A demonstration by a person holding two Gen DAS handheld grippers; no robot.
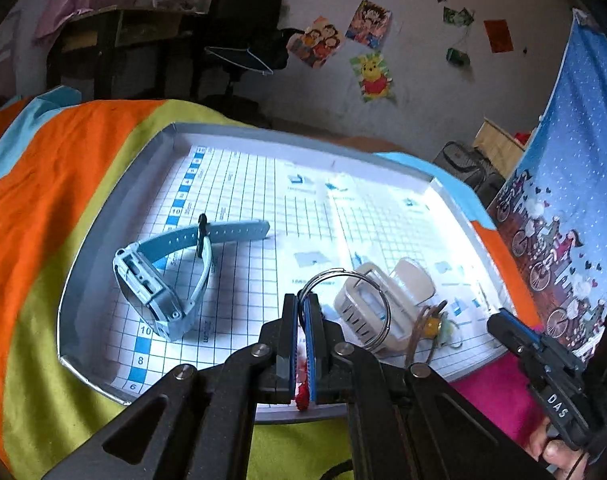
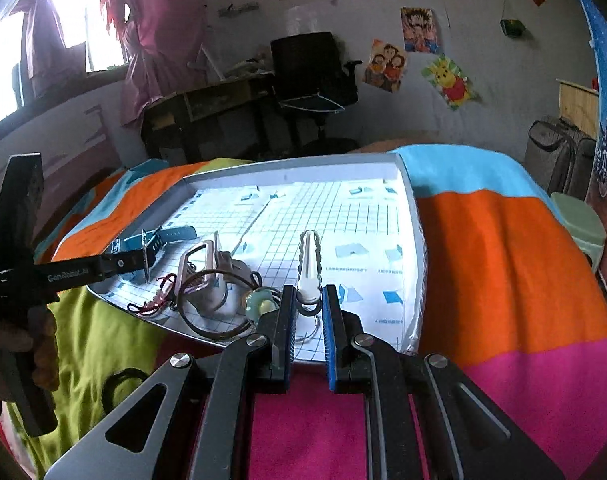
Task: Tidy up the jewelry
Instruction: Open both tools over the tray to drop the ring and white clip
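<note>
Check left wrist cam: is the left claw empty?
No. The left claw is pinched shut on a thin metal bangle, which stands up over the tray.

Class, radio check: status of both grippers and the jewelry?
Left gripper shut on thin silver bangle, above tray. Right gripper open around white hair clip. Blue watch lies apart.

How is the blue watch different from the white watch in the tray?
The blue watch lies apart on the left of the tray, with its long strap stretched out; the white watch sits to the right among bangles and cords. The blue watch is grey-blue, the white watch cream. The thin ring pinched in the left claw hangs before the white watch, not the blue one. Both rest on the gridded paper.
</note>
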